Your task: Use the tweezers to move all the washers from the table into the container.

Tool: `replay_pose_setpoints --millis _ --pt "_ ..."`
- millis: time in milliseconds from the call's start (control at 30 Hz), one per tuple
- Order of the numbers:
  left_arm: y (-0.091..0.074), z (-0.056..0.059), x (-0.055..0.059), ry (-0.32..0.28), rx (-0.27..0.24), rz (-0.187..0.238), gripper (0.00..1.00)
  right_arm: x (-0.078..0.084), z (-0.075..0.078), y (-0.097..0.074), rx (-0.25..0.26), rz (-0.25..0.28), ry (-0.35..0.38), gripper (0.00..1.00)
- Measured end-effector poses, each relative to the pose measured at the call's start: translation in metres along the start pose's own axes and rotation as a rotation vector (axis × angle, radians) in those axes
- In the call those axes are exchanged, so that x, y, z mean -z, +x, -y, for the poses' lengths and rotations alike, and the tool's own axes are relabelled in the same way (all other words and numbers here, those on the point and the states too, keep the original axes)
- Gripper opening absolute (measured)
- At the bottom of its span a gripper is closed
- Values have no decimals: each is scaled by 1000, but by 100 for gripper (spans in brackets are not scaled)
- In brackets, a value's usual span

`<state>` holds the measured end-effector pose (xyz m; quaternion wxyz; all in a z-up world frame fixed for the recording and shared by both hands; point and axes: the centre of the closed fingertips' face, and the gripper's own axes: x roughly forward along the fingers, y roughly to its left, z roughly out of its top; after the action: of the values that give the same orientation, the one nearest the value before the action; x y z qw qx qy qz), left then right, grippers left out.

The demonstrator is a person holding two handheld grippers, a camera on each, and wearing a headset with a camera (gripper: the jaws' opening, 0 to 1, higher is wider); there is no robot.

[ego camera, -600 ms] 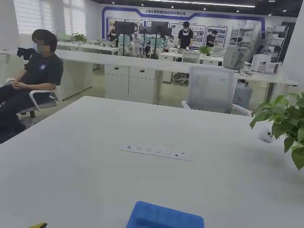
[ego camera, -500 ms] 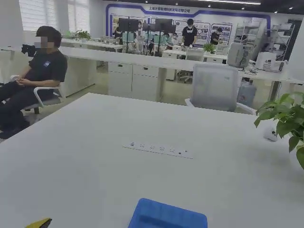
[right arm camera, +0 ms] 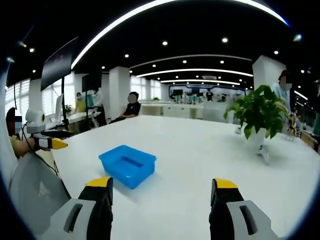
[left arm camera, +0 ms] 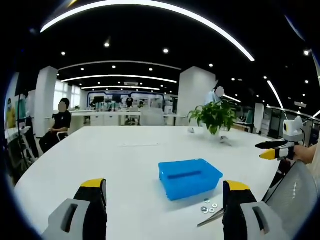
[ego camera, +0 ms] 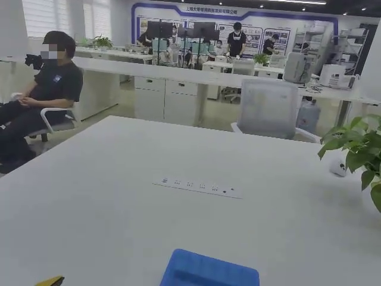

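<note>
Blue plastic marks the goal: the container (left arm camera: 190, 177) sits open on the white table (left arm camera: 115, 165), and no washer can be made out inside it. The washers (left arm camera: 208, 206) lie in a small cluster on the tabletop just beside the container's near corner. The tweezers (left arm camera: 210, 219) rest flat next to them, untouched. Both tongs stand wide apart and empty. The left gripper (left arm camera: 164, 186) is low over the table, its right-hand jaw close to the tweezers, and the right gripper (right arm camera: 161, 182) faces the container from the other side. The step in hand looks to be taking up the tweezers, with nothing of the task done so far. The left gripper is the better placed for it. It would likely do well to come down squarely over the tweezers' arms and close across them, not along them, so that the same squeeze can later bring the tips together (a grip too near the joined end would probably leave the points loose). The tool lies flat and thin on a smooth top, so a slow, level approach seems wise. A jaw that skids could push it into the washers and scatter them.
</note>
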<state>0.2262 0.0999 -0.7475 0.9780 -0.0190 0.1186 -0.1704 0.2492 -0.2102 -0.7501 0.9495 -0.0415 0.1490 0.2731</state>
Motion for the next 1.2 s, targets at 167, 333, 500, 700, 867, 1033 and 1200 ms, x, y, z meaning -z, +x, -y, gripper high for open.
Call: replay_pose_setpoints --millis 167,333,500,700,867,1033,1200 --pt "0 0 0 -1 2 -3 99 0 0 1 1 -3 0 79" --pt "0 -1 1 3 -6 -10 99 3 -2 3 -9 -19 -1 79" --pt "0 -1 2 2 -2 -14 99 4 -5 4 -16 -32 -22 79" --pt "1 4 3 -3 22 -23 99 4 1 1 19 -27 -21 79" --pt "1 4 3 -10 20 -20 99 4 2 2 20 -32 -22 79" --pt "2 4 3 -14 24 -22 99 7 1 2 11 -43 -35 79" --pt "1 1 5 -13 12 -27 99 10 3 3 11 -49 -31 79"
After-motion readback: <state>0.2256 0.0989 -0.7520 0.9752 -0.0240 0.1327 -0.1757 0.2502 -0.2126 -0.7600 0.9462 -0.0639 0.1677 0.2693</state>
